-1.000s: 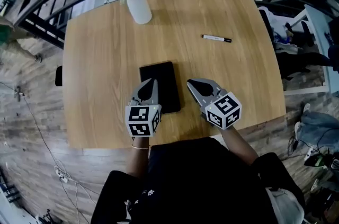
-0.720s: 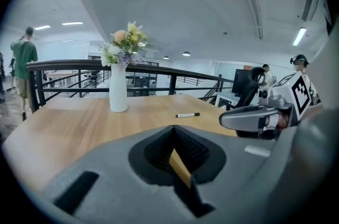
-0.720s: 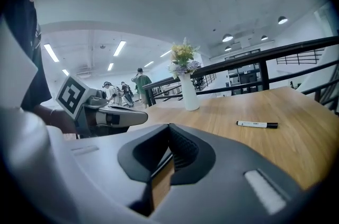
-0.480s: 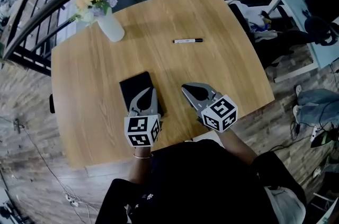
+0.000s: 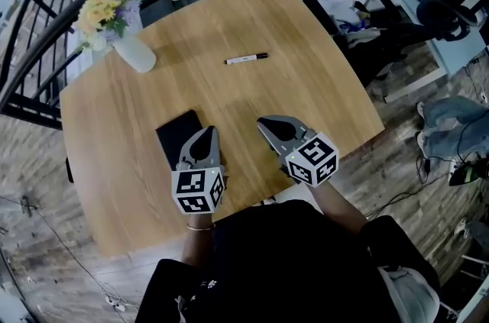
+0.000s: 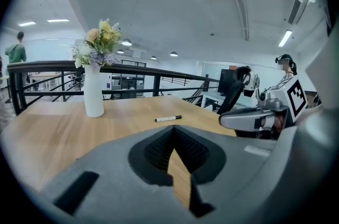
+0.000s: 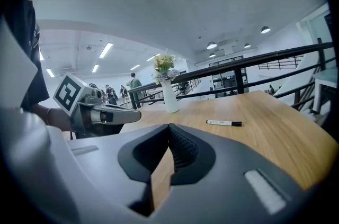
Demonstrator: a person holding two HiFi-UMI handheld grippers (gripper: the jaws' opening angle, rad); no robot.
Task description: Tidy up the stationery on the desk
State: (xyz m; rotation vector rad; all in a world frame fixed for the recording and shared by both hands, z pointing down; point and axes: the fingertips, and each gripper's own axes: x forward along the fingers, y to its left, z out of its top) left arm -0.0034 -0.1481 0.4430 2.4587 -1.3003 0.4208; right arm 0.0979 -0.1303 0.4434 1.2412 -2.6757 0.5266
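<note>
A black-and-white marker point(image 5: 246, 58) lies alone on the far half of the wooden desk point(image 5: 306, 100); it also shows as the marker point(image 6: 168, 119) and the marker point(image 7: 224, 123). A flat black case point(image 5: 177, 135) lies near the front. My left gripper point(image 5: 206, 133) hovers at the case's right edge, shut and empty; its jaws point(image 6: 173, 130) meet at the tips. My right gripper point(image 5: 265, 123) is a hand's width to the right, over bare wood, shut and empty point(image 7: 169, 127). Both point toward the marker.
A white vase of flowers point(image 5: 134, 50) stands at the desk's far left corner. Black railings point(image 5: 46, 46) curve round the far side. A chair with clothes point(image 5: 344, 12) sits off the desk's right edge. The front edge is just under my hands.
The head view has swung, so the desk sits further left and turned. Against the case, both grippers have shifted right: the left one was over it and is now at its right edge.
</note>
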